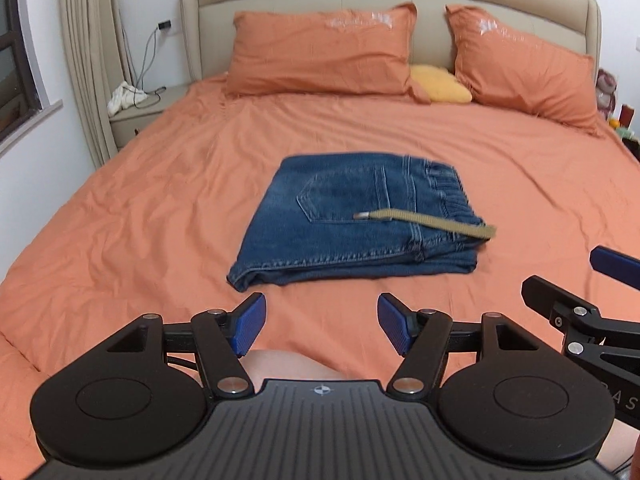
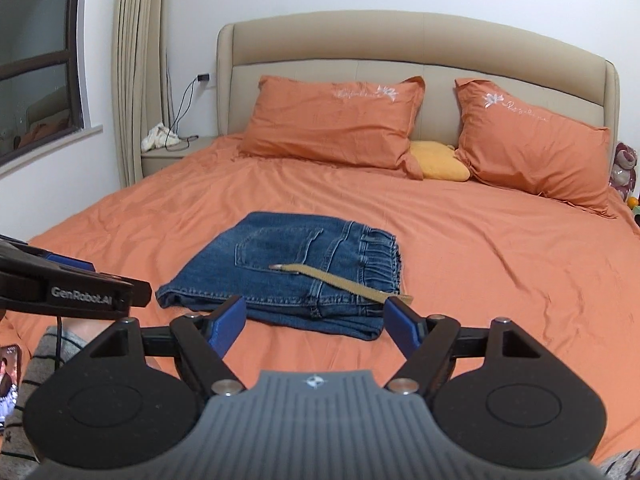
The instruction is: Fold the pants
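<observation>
Folded blue jeans (image 1: 352,220) lie in a compact stack on the orange bed (image 1: 160,208), back pocket up, elastic waistband to the right. A tan belt strap (image 1: 424,222) with a metal tip lies across them. My left gripper (image 1: 322,322) hovers open just short of the jeans' near edge, with only sheet between its blue pads. In the right wrist view the jeans (image 2: 288,276) sit ahead, and my right gripper (image 2: 316,320) stands open over their near edge, not touching. The strap (image 2: 336,282) ends by its right pad (image 2: 402,326).
Two orange pillows (image 1: 320,52) and a yellow cushion (image 1: 440,82) lean on the beige headboard (image 2: 420,40). A nightstand (image 1: 140,116) with cloth and cables stands at the left by a curtain. A person's striped sleeve (image 2: 36,360) and a phone (image 2: 10,380) show at lower left.
</observation>
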